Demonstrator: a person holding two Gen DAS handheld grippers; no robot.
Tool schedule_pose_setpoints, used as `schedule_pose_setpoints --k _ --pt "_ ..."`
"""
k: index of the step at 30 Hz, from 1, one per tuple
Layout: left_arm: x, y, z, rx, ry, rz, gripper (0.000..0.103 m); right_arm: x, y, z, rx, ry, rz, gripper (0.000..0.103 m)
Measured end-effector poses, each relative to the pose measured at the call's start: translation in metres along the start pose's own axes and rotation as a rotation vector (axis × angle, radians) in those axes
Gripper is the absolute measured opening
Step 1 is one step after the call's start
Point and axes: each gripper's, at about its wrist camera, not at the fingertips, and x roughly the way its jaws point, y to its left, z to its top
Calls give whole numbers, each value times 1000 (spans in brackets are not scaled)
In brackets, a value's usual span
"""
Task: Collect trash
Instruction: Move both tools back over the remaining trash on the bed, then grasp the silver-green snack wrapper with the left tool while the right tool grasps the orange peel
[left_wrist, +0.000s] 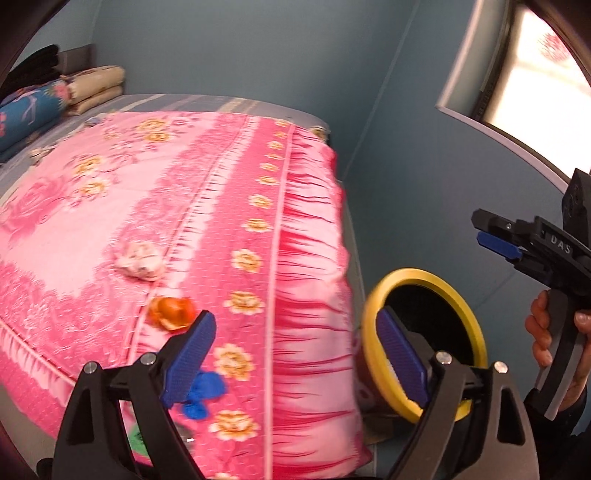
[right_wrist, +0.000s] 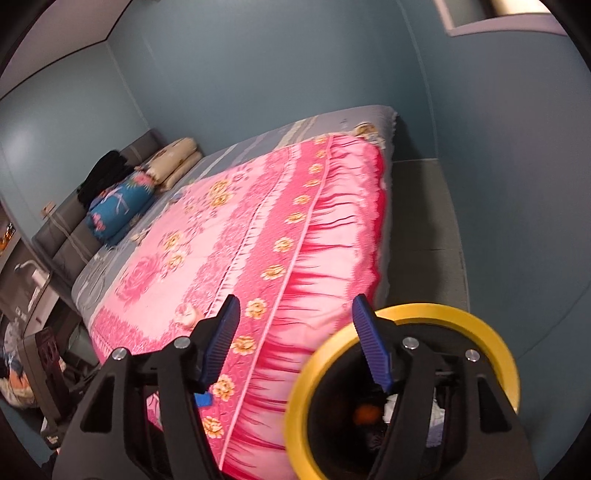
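Claws both spread, pinching nothing: left claw (left_wrist: 295, 354) has orange peel (left_wrist: 171, 312) just ahead on the bed (left_wrist: 110, 229); right claw (right_wrist: 299, 339) hangs over the yellow-rimmed bin (right_wrist: 491, 339).

Dim bluish room, strong fisheye bend

Daylight glares white through the window (left_wrist: 532, 74), blown out; walls curve toward dark vignetted corners; the pink blanket (left_wrist: 184, 221) shows slight motion blur along its fringe.

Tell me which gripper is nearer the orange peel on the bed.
Left. The left gripper hangs open just beside the orange peel on the pink bedspread. The right gripper sits open farther off, over the yellow-rimmed bin.
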Motion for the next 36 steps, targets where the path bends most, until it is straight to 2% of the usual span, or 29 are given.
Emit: schedule_pose_setpoints --k 9,17,26,36 --pt "-29 55 -13 -74 -19 87 85 33 65 1 -107 65 66 61" --pt "-48 96 -40 -143 -3 151 85 71 124 -7 -189 137 115 61" --pt "-53 121 -72 -188 35 191 85 123 184 -29 -285 253 143 63" --pt "-39 124 -105 -172 111 200 85 194 217 -70 -388 401 105 65"
